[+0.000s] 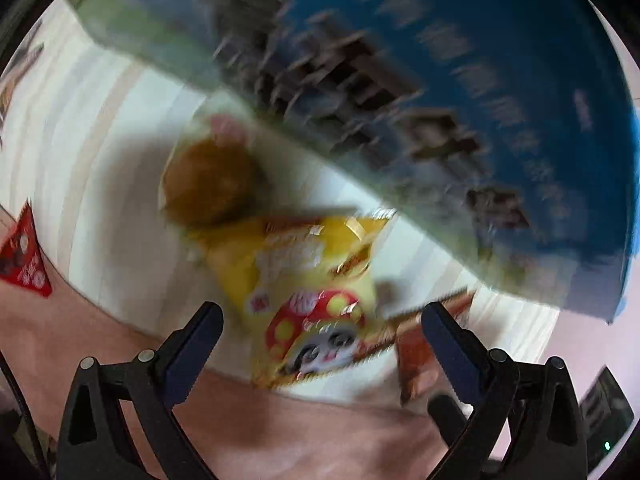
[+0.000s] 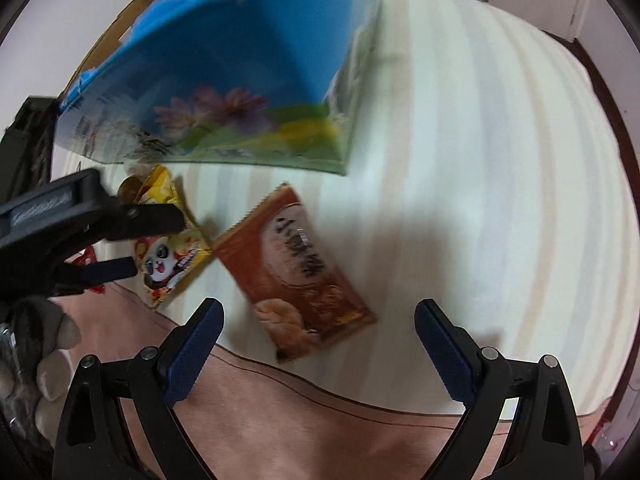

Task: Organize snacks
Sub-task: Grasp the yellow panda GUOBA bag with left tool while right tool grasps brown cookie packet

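Note:
A yellow panda snack packet (image 1: 312,280) lies on the striped cloth, just ahead of my left gripper (image 1: 322,320), which is open with the packet's near end between its fingers. Beyond it lies a blurred packet holding a brown round bun (image 1: 212,184). A brown snack packet (image 2: 296,276) lies flat in front of my right gripper (image 2: 320,312), open and empty. In the right wrist view, the left gripper (image 2: 158,242) hangs over the panda packet (image 2: 168,256). A blue cardboard box (image 2: 240,80) with a flower print and torn rim stands behind the packets.
The white striped cloth (image 2: 480,160) covers a pinkish surface (image 2: 320,420) whose near part is bare. A red triangular packet (image 1: 24,256) lies at the cloth's left edge. A gloved hand (image 2: 48,344) holds the left gripper. Open cloth stretches to the right of the box.

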{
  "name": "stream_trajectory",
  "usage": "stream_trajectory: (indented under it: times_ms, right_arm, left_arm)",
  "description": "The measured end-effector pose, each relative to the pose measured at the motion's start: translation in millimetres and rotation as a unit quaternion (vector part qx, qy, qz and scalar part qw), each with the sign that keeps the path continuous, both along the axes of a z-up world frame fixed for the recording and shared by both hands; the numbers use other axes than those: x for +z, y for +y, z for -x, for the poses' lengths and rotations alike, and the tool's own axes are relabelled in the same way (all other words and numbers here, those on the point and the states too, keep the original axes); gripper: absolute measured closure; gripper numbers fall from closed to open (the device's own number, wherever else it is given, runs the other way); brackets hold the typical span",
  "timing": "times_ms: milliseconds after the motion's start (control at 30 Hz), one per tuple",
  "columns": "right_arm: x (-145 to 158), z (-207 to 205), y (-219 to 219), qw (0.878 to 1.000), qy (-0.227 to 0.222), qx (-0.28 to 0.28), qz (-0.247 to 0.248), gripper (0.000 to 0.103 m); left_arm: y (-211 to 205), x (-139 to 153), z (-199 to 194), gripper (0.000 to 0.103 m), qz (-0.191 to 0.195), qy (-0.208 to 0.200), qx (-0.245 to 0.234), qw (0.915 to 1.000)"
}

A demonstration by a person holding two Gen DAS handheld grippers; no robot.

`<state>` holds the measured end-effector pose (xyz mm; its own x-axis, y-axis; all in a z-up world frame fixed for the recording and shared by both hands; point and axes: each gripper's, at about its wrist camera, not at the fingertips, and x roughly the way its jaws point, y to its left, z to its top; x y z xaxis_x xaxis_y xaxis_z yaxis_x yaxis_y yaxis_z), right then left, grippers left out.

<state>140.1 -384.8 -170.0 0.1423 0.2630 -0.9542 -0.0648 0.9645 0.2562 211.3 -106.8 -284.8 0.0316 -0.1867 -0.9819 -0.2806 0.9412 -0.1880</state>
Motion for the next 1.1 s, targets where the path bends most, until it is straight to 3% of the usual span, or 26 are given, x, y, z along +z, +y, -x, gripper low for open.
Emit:
stream_trajectory:
  times_ms: [100, 133, 333, 500, 567, 700, 900, 1000, 1100]
  right_arm:
    - [7.8, -2.0, 4.6, 0.999, -0.023, 0.025, 0.027, 0.005]
    - [8.9, -3.3, 8.7, 0.998, -0.029, 0.037, 0.035, 0.005]
    - [7.2, -15.3, 41.9, 0.99, -0.043, 0.117, 0.071, 0.005]
    - [-19.3, -21.8, 70.8, 0.98, -0.021, 0.171, 0.102, 0.008]
    - [-26.9, -25.2, 72.6, 0.98, -0.011, 0.159, 0.118, 0.013]
    - [-23.5, -27.7, 60.9, 0.991, 0.017, 0.081, 0.109, 0.031]
    - [-21.2, -4.8, 16.9, 0.996, 0.076, -0.015, 0.045, 0.038]
    - [-21.7, 15.3, 7.2, 0.994, 0.106, -0.035, 0.009, 0.038]
    - [-23.8, 33.5, 4.0, 0.989, 0.134, -0.048, -0.025, 0.038]
  left_arm:
    - [-1.0, -4.8, 4.6, 0.028, -0.027, -0.012, -0.02, 0.9994]
    - [-0.8, -6.1, 8.2, 0.03, -0.034, -0.013, -0.03, 0.9989]
    - [-4.4, -18.9, 39.0, 0.031, -0.072, -0.005, -0.089, 0.9934]
    - [9.7, -23.5, 59.1, 0.031, -0.087, 0.003, -0.112, 0.9899]
    - [15.6, -25.8, 63.6, 0.03, -0.076, 0.008, -0.113, 0.9906]
    - [24.2, -31.0, 47.6, 0.03, -0.066, 0.019, -0.115, 0.991]
    - [6.6, -41.6, 15.5, 0.03, -0.086, 0.012, -0.14, 0.9864]
    - [12.4, -35.1, 14.8, 0.039, -0.095, 0.004, -0.156, 0.9832]
    - [22.8, -35.1, 43.6, 0.042, -0.089, 0.022, -0.17, 0.9811]
